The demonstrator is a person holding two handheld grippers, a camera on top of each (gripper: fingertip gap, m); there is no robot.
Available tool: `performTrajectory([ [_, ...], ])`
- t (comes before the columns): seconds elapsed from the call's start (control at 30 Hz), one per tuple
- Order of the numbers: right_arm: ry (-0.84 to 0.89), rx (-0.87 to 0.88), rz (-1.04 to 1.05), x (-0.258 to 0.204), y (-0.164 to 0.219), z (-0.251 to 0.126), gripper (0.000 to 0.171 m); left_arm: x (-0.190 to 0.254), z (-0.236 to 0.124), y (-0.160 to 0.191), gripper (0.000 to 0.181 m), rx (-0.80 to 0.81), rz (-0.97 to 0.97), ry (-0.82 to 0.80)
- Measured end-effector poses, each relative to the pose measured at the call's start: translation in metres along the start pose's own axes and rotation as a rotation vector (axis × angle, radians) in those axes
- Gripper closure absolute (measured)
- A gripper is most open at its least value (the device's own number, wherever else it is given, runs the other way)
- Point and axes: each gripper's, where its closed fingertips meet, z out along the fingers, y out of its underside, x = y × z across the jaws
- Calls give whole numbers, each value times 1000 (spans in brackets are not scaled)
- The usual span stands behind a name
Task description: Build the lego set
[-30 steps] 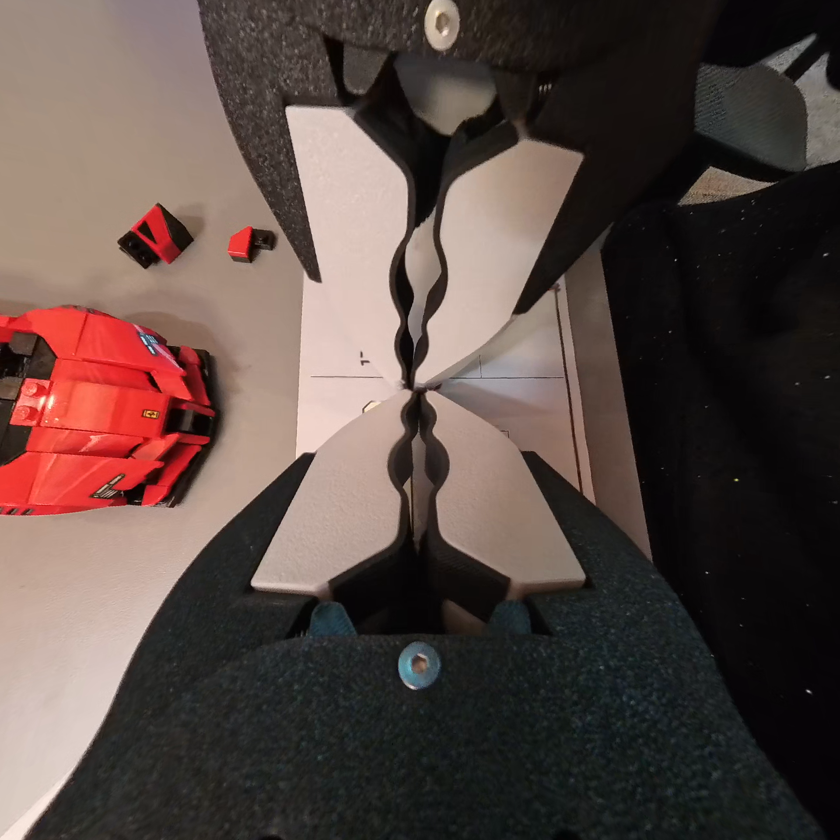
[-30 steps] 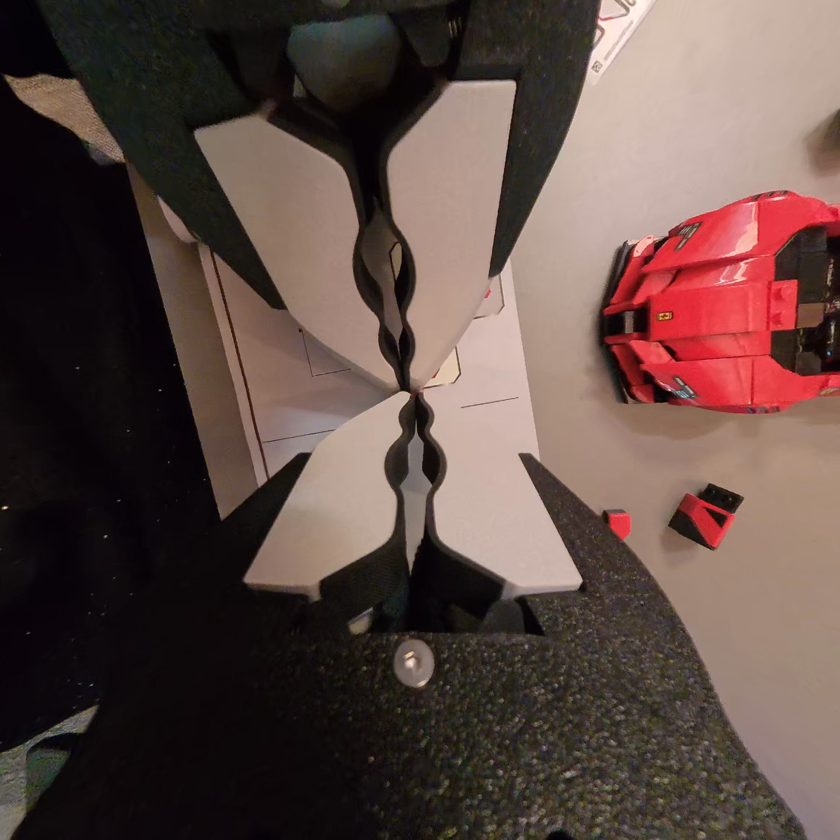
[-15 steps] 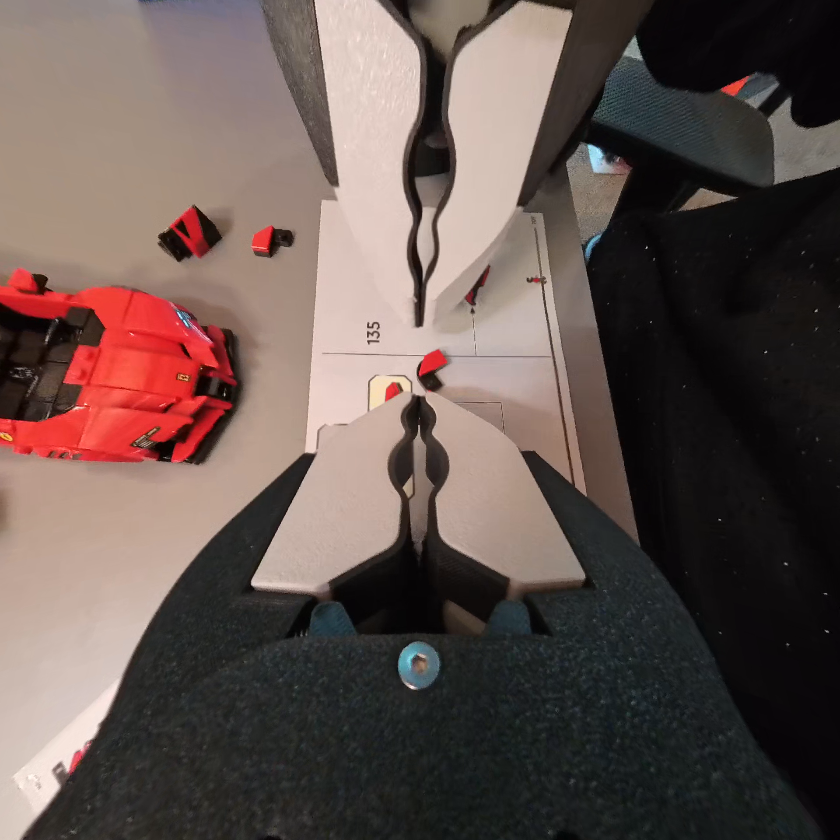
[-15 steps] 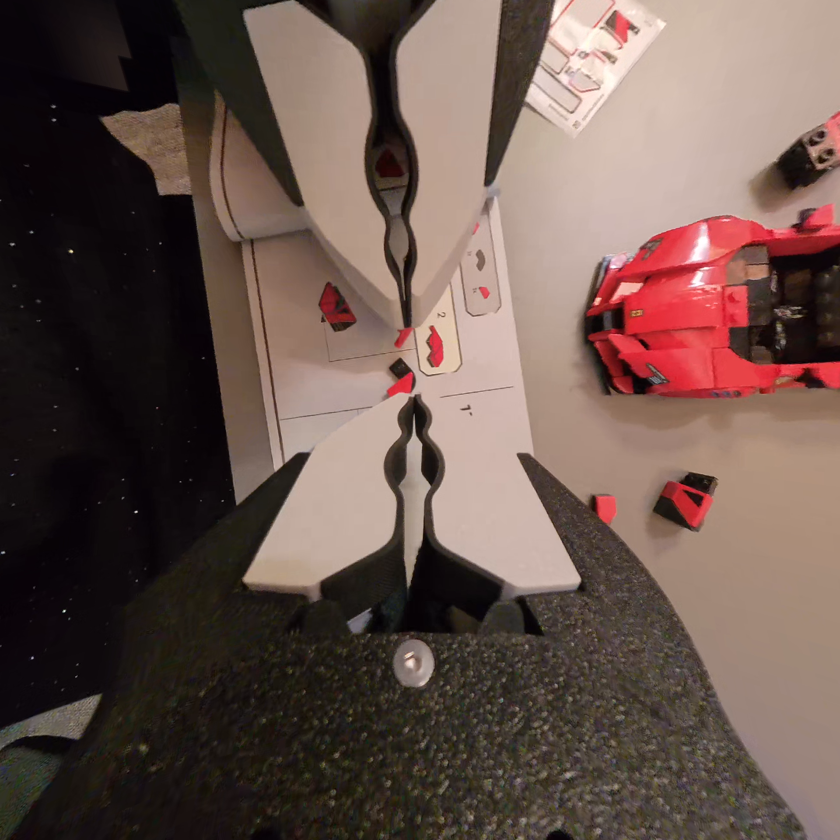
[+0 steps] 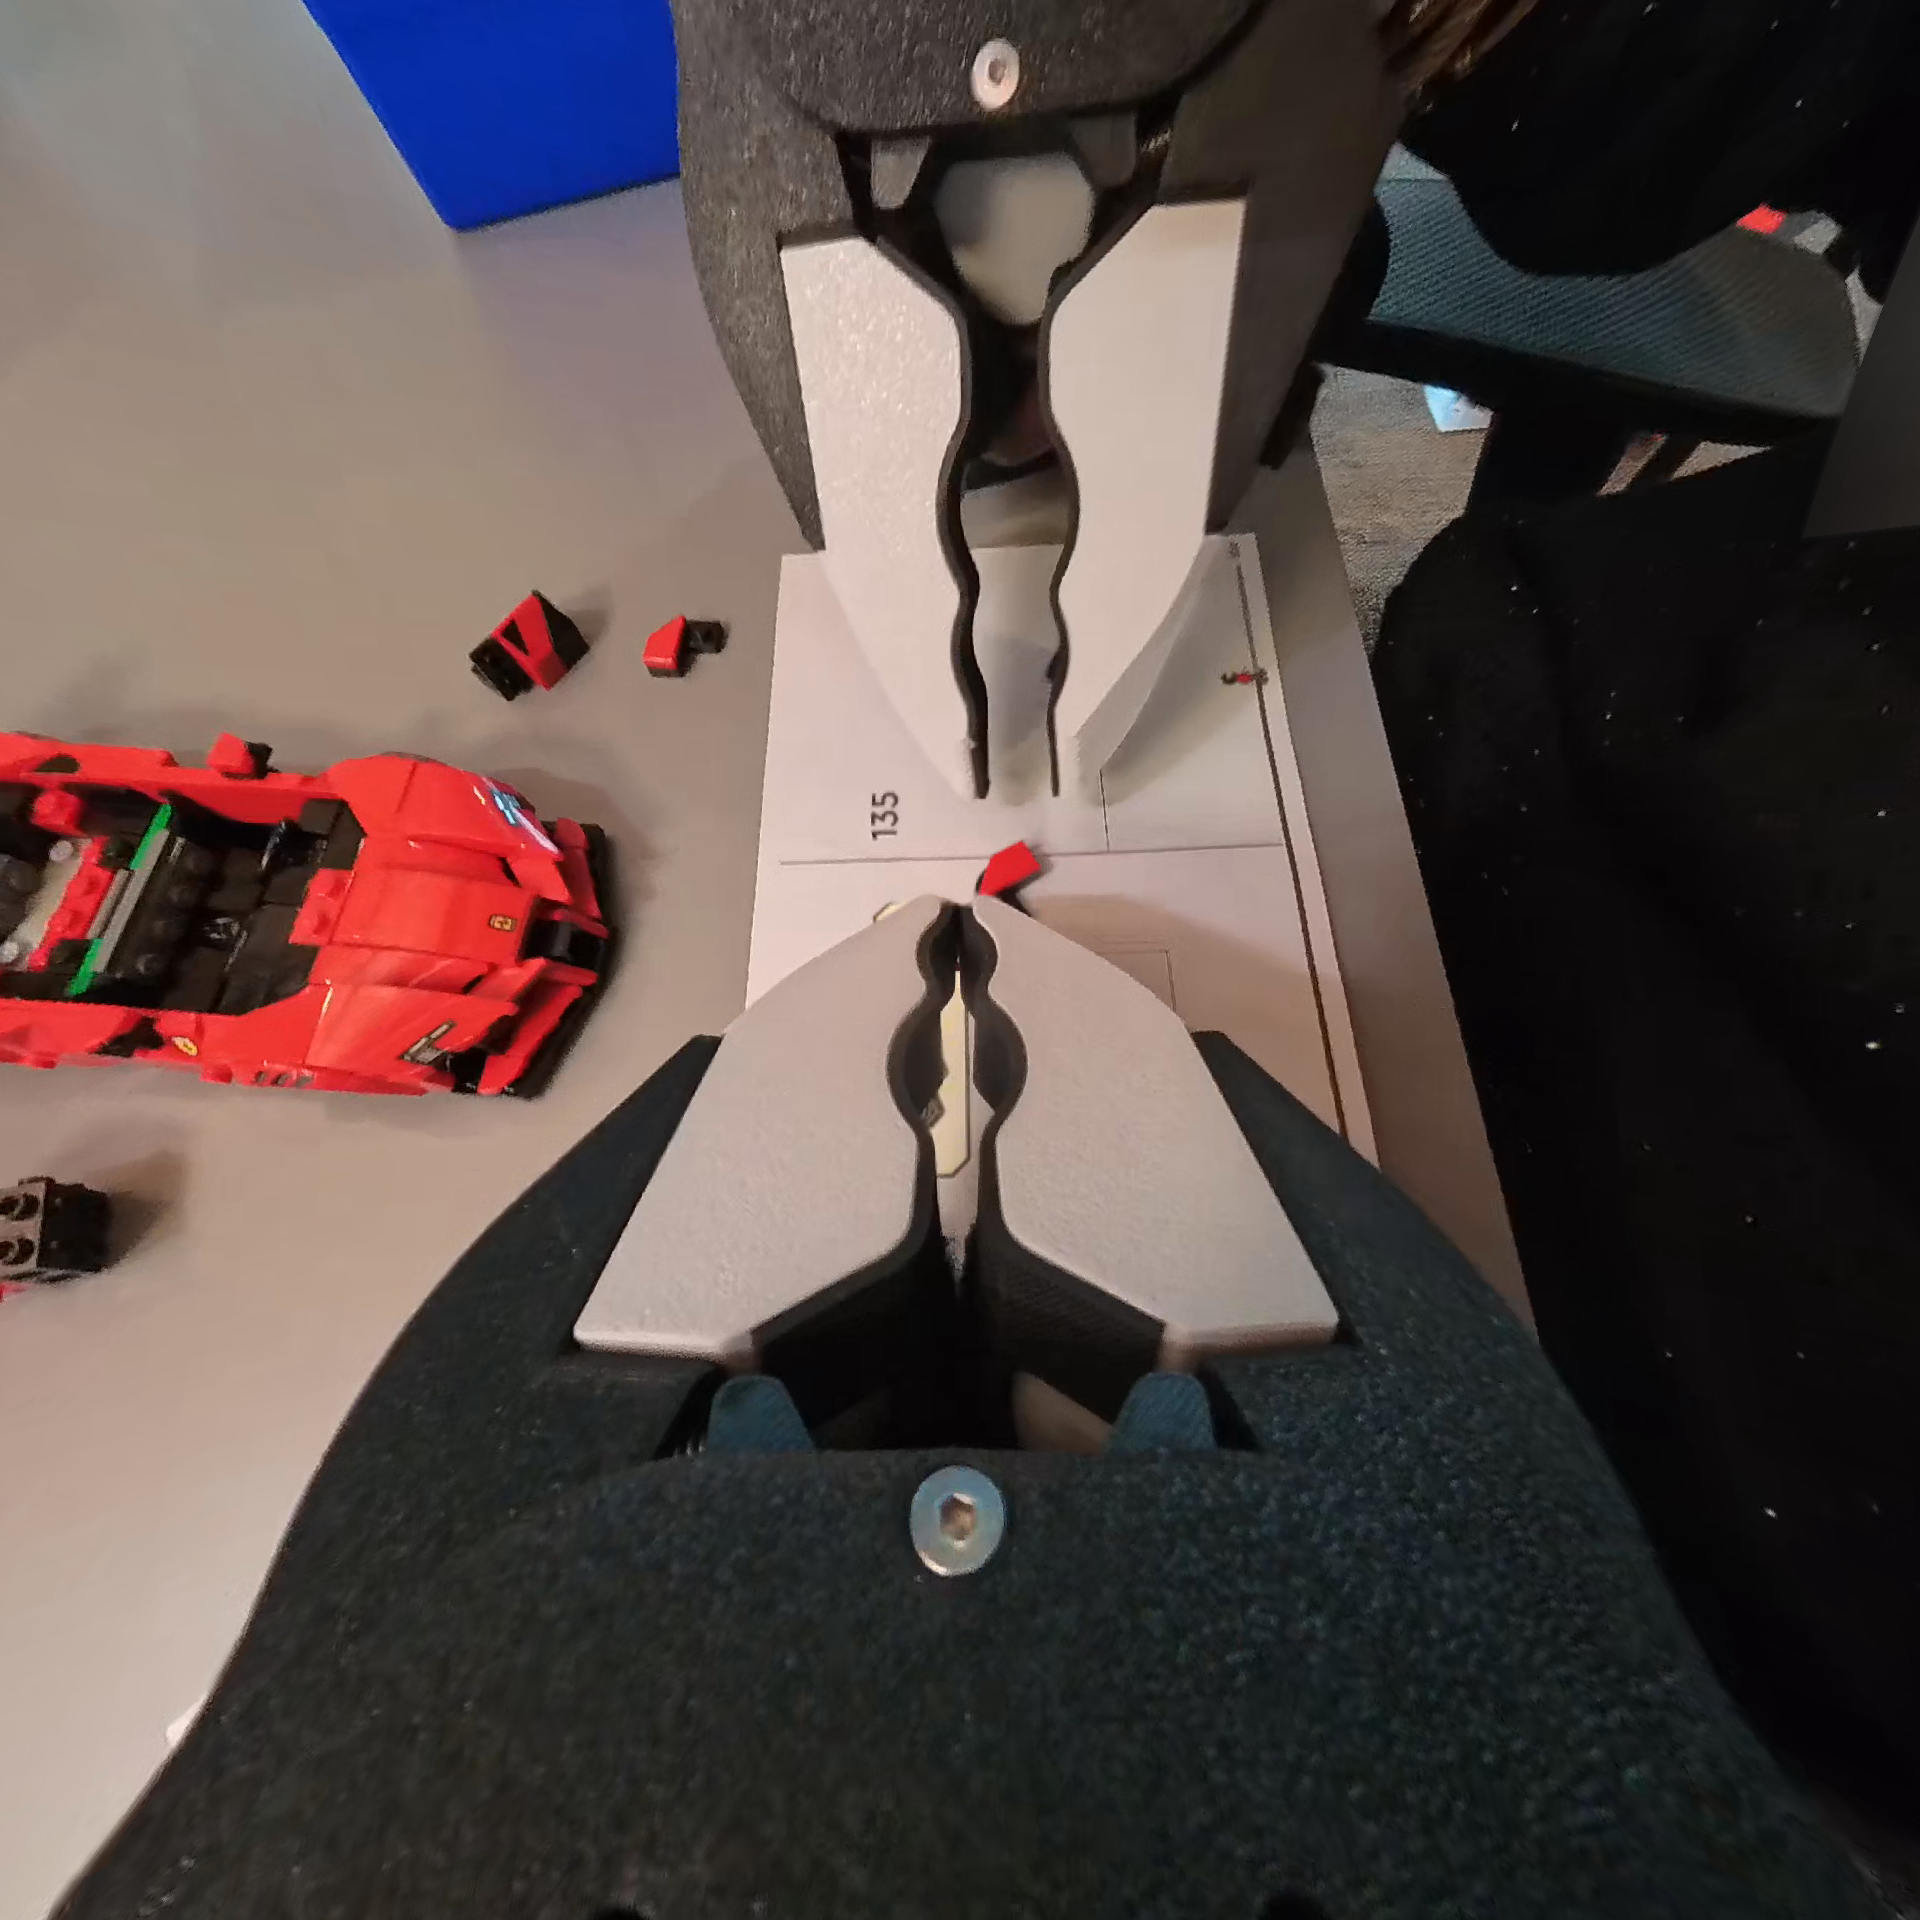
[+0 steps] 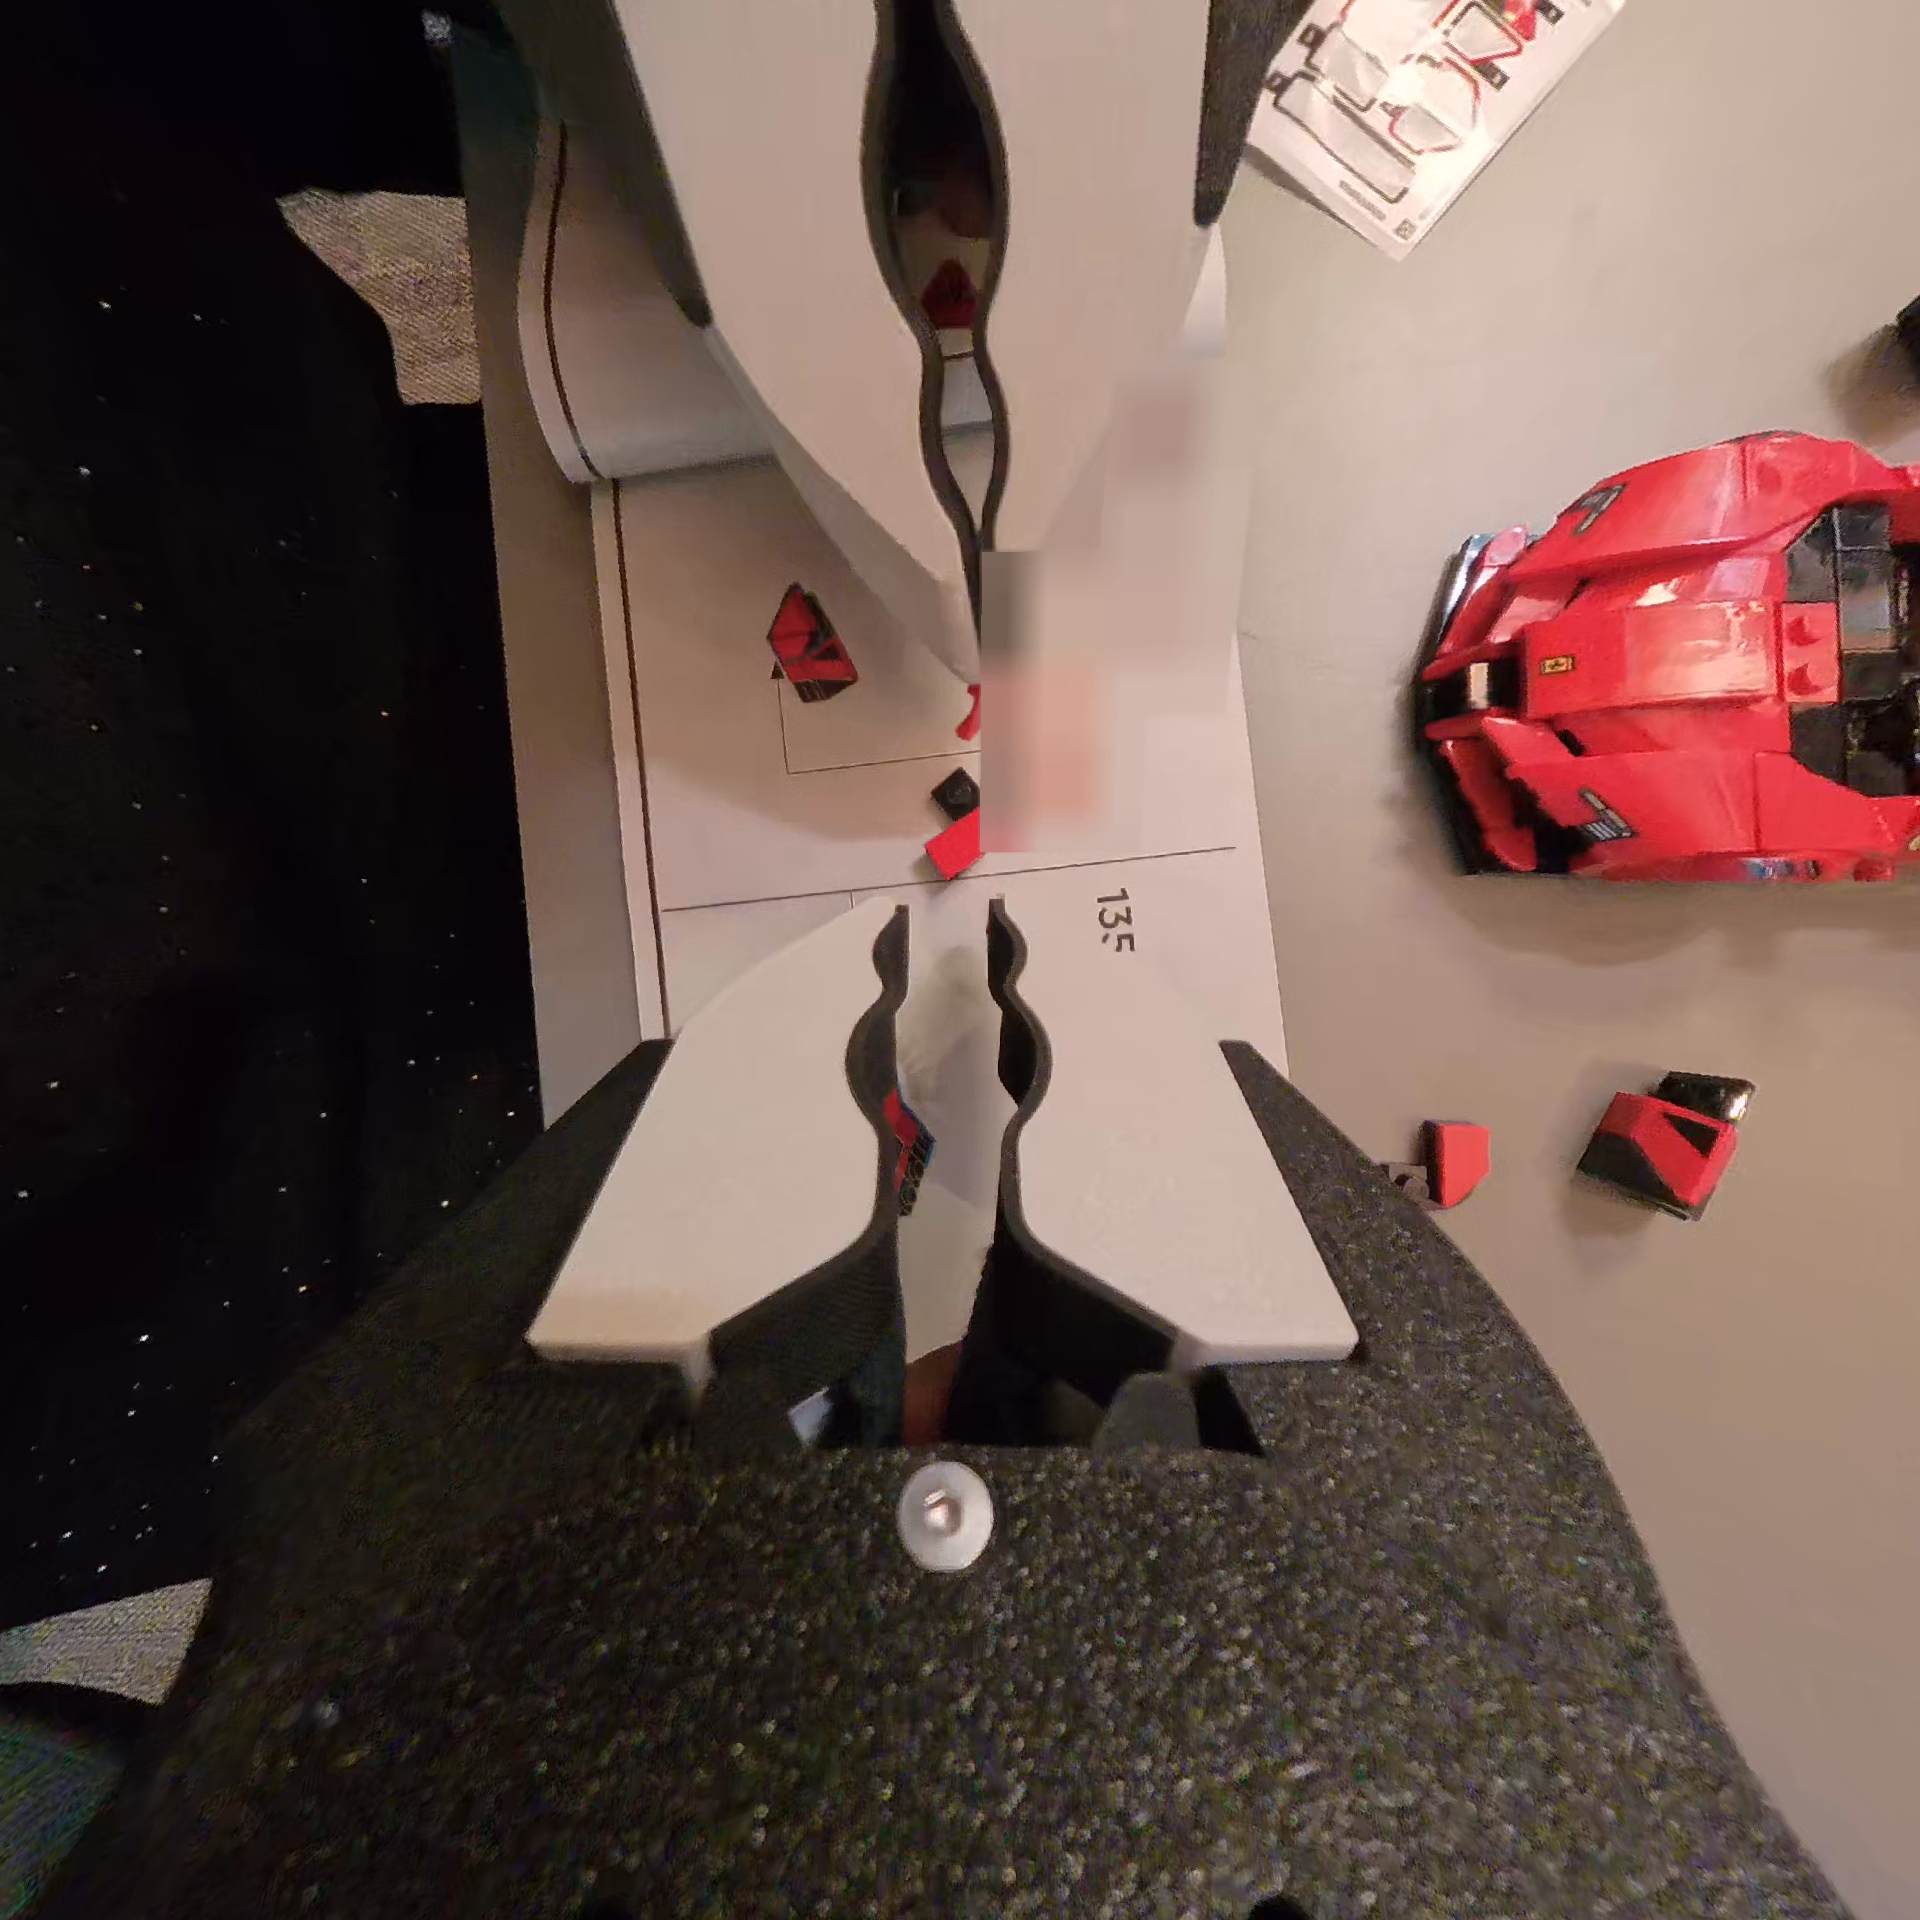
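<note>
Grippers have separated: my right gripper (image 6: pixel 943 906) has let go with its fingers parted, while my left gripper (image 5: pixel 958 908) pinches the small red piece (image 5: pixel 1008 867) above the instruction booklet (image 5: pixel 831 727), ready for the red car (image 5: pixel 312 925).

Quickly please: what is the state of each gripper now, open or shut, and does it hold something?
Left gripper: shut on the small red piece, pinched at the fingers' tips.
Right gripper: open, holding nothing.
</note>
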Motion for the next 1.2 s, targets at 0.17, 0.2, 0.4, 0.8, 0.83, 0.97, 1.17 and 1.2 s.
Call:
performTrajectory([
  [0.17, 2, 10, 4, -1, 1, 2, 157, 3, 10, -9, 181, 19, 138, -33],
  [0.2, 0, 10, 2, -1, 2, 2, 157, 2, 13, -7, 181, 3, 159, -44],
  [0.4, -2, 22, 0, -2, 2, 2, 157, 7, 21, 4, 181, -53, 233, -49],
  [0.8, -47, 63, -11, 3, -10, 2, 156, 3, 8, 10, 181, -49, 164, -44],
  [0.83, -56, 59, -11, 3, -10, 3, 155, 6, 6, 11, 177, -51, 149, -26],
  [0.97, -59, 38, -22, 0, -13, 9, 156, 14, 7, 17, 172, -58, 138, 20],
  [1.17, -16, 36, -90, -11, -23, 14, 156, 17, 3, 22, 161, -69, 155, 16],
  [1.2, 4, 25, -95, -11, -24, 16, 156, 17, 1, 22, 160, -69, 155, 15],
])
